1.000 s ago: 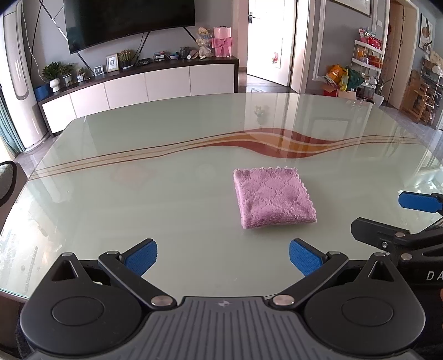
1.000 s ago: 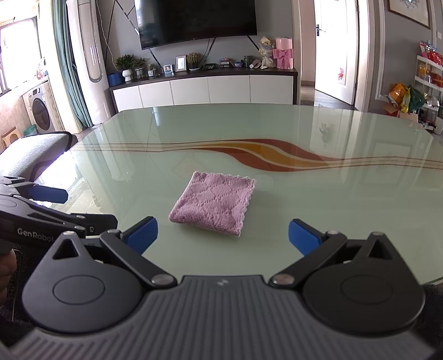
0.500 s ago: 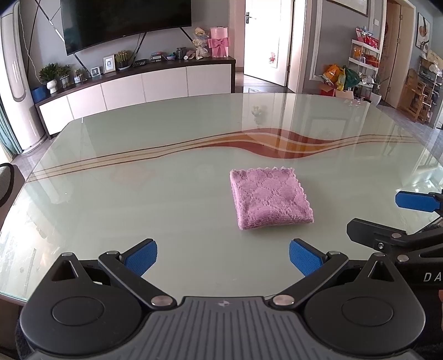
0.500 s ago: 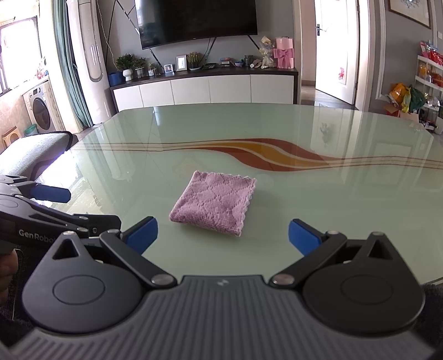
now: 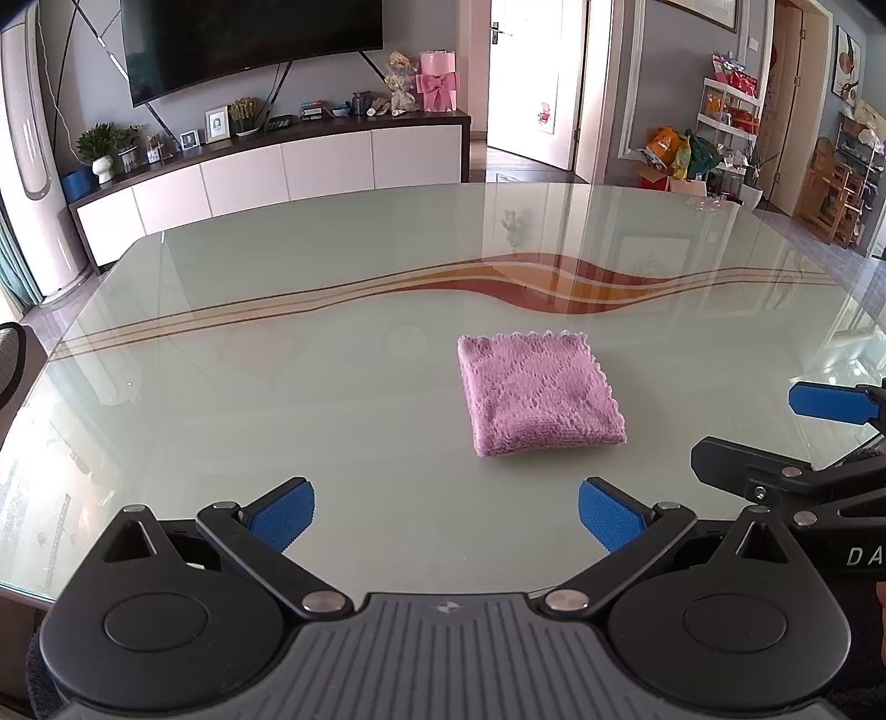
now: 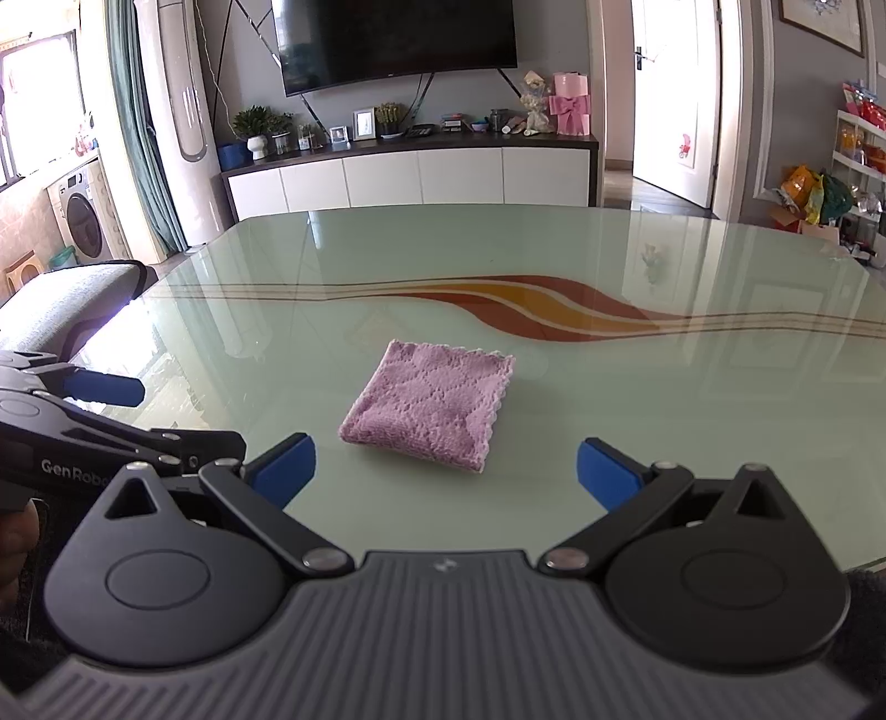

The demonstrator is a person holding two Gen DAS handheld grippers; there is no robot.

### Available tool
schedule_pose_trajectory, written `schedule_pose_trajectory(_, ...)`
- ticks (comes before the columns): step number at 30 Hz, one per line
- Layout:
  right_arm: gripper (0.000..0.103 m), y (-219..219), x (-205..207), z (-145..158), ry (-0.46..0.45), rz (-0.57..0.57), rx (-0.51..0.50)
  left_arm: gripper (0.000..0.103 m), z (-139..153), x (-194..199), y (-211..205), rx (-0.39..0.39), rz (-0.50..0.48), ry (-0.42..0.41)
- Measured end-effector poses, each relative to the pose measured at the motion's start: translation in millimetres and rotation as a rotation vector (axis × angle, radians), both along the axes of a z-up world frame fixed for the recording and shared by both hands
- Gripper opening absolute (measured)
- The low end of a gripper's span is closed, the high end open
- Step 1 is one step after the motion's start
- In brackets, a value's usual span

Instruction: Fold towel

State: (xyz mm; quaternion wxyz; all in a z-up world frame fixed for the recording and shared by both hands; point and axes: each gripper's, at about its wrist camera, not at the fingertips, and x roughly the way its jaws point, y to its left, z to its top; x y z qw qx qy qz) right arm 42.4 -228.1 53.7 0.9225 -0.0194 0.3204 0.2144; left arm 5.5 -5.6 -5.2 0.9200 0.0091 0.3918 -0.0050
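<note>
The small pink knitted towel (image 5: 540, 393) lies on the pale green glass table (image 5: 277, 387), just on the near side of its red-and-orange wave stripe (image 5: 554, 282). I judge the folding done or nearly so: the towel sits as a thick, compact square, rounded fold edges facing me, scalloped edges stacked and even. No loose corner shows. At most a last squaring-up is left.

My left gripper (image 5: 446, 512) hangs short of the towel with its blue pads spread wide — nothing between them. My right gripper (image 6: 446, 471) is likewise spread and empty, near the towel's closest edge but not touching it.

Nothing else stands on the glass around the towel, so nothing obstructs either tool. Beyond the table, well behind the stripe, are a white low cabinet (image 6: 410, 177) and a dark wall-mounted television (image 6: 398, 39) — neither bears on the work.
</note>
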Motion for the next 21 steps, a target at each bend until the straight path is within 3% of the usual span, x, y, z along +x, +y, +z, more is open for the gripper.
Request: schedule_pose_trajectory(21, 0.103, 0.5, 0.5, 0.2, 0.005, 0.004, -0.001, 0.102, 1.5, -0.4, 1.5, -0.005, 0.001, 0.002)
